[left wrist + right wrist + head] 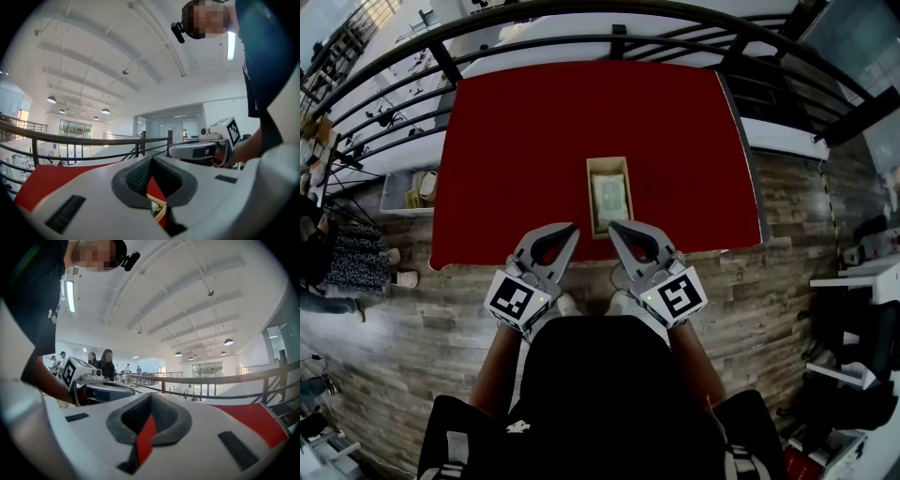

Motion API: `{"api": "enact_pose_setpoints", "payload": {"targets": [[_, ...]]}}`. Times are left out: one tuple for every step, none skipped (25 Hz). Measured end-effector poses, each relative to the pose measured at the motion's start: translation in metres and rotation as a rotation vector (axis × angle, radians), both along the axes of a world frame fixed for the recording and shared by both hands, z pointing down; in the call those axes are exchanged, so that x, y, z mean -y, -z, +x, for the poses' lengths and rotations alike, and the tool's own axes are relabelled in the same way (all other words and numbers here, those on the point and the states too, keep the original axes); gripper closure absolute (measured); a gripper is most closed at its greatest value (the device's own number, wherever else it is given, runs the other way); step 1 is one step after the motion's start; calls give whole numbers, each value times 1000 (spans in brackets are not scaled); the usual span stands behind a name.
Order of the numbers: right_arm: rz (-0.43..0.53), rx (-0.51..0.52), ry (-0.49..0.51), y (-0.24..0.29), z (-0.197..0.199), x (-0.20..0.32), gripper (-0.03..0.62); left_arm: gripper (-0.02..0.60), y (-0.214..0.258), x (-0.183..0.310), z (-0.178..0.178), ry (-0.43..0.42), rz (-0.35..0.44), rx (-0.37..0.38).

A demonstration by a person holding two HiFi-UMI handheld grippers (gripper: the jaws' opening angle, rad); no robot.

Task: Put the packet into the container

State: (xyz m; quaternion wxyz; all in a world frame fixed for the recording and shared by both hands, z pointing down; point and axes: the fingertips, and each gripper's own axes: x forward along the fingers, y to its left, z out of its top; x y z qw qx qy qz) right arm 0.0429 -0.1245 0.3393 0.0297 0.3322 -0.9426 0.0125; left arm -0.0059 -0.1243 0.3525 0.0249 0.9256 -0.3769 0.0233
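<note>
A small tan open box, the container (609, 195), sits on the red table (525, 159) near its front edge, with a pale packet (608, 197) lying inside it. My left gripper (574, 228) and right gripper (613, 227) are held side by side just in front of the table edge, tips pointing toward the box from either side. Both are shut with nothing between the jaws. In the left gripper view, a corner of the container (158, 210) shows through the gap below the shut left gripper (151, 161). The right gripper (151, 399) shows only red table through its gap.
A black railing (581, 42) curves round the far side of the table. A clear bin (411, 190) stands on the floor at the left. People stand at the left edge and in the distance (106, 363). Wooden flooring surrounds the table.
</note>
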Motion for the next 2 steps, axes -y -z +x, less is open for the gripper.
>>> {"api": "enact_pose_setpoints", "payload": {"targets": [[2, -1, 0, 0, 1, 0, 574, 572, -1, 0, 1, -2, 2, 0], [4, -3, -1, 0, 1, 1, 574, 572, -1, 1, 2, -4, 2, 0]]}}
